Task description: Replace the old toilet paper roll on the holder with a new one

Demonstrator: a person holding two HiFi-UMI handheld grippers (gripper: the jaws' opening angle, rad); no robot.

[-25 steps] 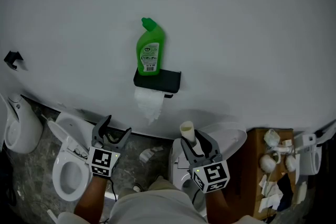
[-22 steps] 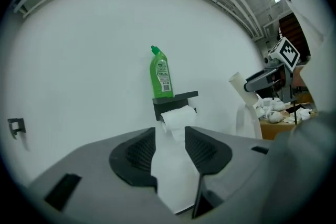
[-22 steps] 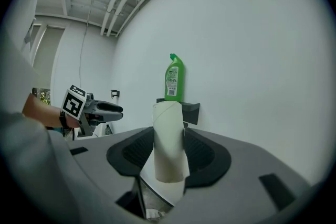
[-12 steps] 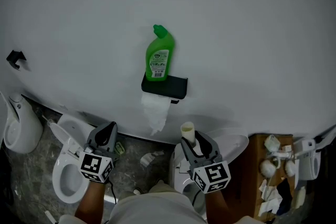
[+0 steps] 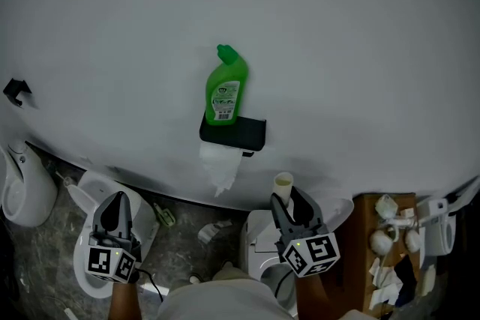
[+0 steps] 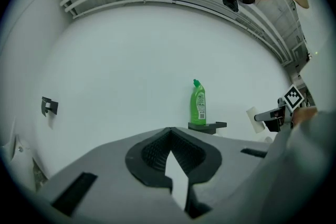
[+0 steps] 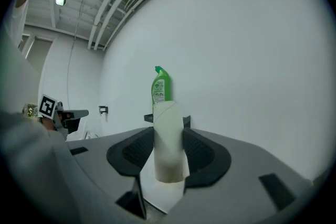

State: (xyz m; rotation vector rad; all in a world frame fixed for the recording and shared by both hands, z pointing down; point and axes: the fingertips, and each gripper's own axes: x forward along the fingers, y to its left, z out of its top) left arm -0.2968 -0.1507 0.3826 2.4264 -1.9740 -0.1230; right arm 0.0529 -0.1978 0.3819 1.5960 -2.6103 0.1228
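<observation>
A black wall holder (image 5: 234,133) carries a green cleaner bottle (image 5: 226,86) on its shelf. Torn white paper (image 5: 220,167) from the old roll hangs below it. My right gripper (image 5: 289,200) is shut on an upright, bare cardboard tube (image 5: 283,187) below and right of the holder. In the right gripper view the tube (image 7: 169,139) stands between the pads, in front of the bottle (image 7: 160,86). My left gripper (image 5: 114,204) is shut on nothing, low at the left over a toilet. The left gripper view shows its closed jaws, the bottle (image 6: 198,103) and the holder (image 6: 208,126).
A white toilet (image 5: 90,255) with its lid up stands below the left gripper, and a second white fixture (image 5: 22,191) sits at the far left. A wooden cabinet (image 5: 366,251) with crumpled paper is at the right. A small black hook (image 5: 15,91) is on the wall.
The left gripper's jaws closed on nothing, and it swung left and lower in the head view. The right gripper with the tube shifted slightly right.
</observation>
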